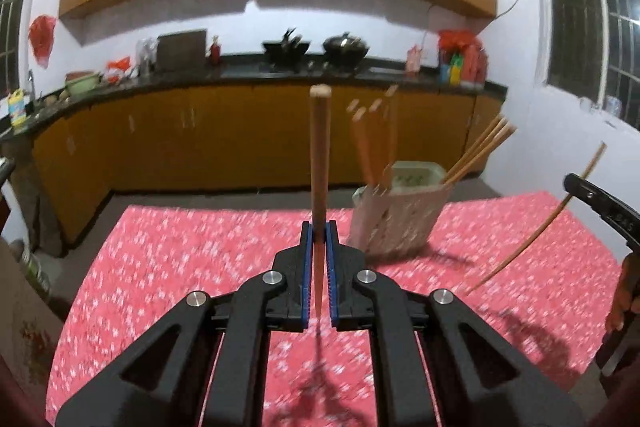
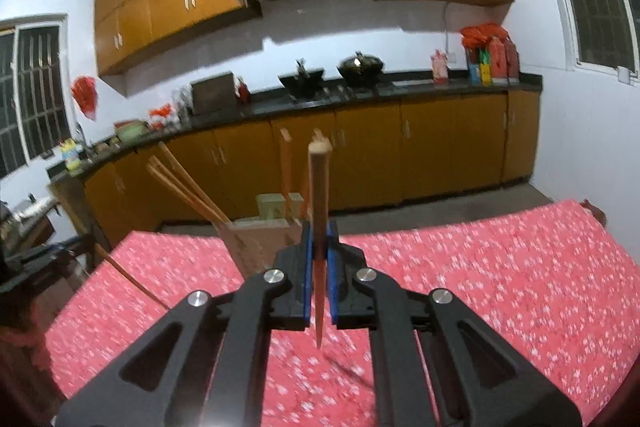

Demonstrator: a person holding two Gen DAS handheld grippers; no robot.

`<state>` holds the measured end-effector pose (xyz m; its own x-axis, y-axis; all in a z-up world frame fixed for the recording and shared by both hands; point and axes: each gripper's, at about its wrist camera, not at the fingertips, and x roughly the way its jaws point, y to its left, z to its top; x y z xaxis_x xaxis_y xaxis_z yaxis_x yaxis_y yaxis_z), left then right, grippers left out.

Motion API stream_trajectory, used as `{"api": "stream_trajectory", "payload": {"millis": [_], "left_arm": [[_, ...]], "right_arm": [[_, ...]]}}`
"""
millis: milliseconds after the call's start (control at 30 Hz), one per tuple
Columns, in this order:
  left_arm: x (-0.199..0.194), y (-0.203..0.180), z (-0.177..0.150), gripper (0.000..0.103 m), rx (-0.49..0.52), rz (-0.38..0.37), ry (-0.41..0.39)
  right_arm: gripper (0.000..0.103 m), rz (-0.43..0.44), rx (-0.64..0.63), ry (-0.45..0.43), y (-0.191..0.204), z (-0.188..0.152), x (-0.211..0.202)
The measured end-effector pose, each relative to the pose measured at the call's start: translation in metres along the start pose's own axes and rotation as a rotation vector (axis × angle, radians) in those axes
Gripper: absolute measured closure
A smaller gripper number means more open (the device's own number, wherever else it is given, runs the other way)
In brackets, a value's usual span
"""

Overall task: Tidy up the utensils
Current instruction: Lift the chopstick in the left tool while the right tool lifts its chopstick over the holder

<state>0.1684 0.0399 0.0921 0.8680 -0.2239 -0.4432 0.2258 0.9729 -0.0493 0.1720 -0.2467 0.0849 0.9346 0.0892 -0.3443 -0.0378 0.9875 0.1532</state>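
Red floral tablecloth (image 1: 180, 267), wooden kitchen cabinets (image 1: 200, 135) behind, each claw (image 1: 319, 231) (image 2: 319, 231) clamped on a chopstick (image 1: 320, 155) (image 2: 319, 195).

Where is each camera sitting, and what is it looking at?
Left wrist: sits on the left tool, looks over the red tablecloth toward the kitchen counter; shows its fingers shut on a chopstick, the right tool, a hand.
Right wrist: sits on the right tool, faces the same counter; shows its fingers shut on another chopstick.
Both see: the holder with chopsticks, tablecloth, counter.
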Motion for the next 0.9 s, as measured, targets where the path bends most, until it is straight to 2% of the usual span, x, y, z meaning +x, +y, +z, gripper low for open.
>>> {"api": "stream_trajectory", "payload": {"millis": [233,333,467,633,900], "left_arm": [[-0.017,-0.03,0.051,0.096,-0.006,-0.072,-0.127],[-0.019,-0.04,0.072,0.096,-0.028,-0.096,-0.183],[-0.015,-0.049,0.093,0.096,-0.052,-0.092,-0.249],[0.007,-0.052,0.106,0.096,-0.082,-0.066,-0.288],[0.044,-0.056,0.101,0.096,-0.087,-0.056,-0.264]], "right_arm": [[0.095,0.094,-0.006,-0.155,0.021,0.062,-0.026],[0.096,0.107,-0.015,-0.219,0.03,0.082,-0.029],[0.096,0.093,-0.036,-0.298,0.042,0.102,-0.019],[0.096,0.068,-0.053,-0.302,0.048,0.107,0.012],[0.096,0.044,-0.048,-0.22,0.041,0.097,0.067]]}}
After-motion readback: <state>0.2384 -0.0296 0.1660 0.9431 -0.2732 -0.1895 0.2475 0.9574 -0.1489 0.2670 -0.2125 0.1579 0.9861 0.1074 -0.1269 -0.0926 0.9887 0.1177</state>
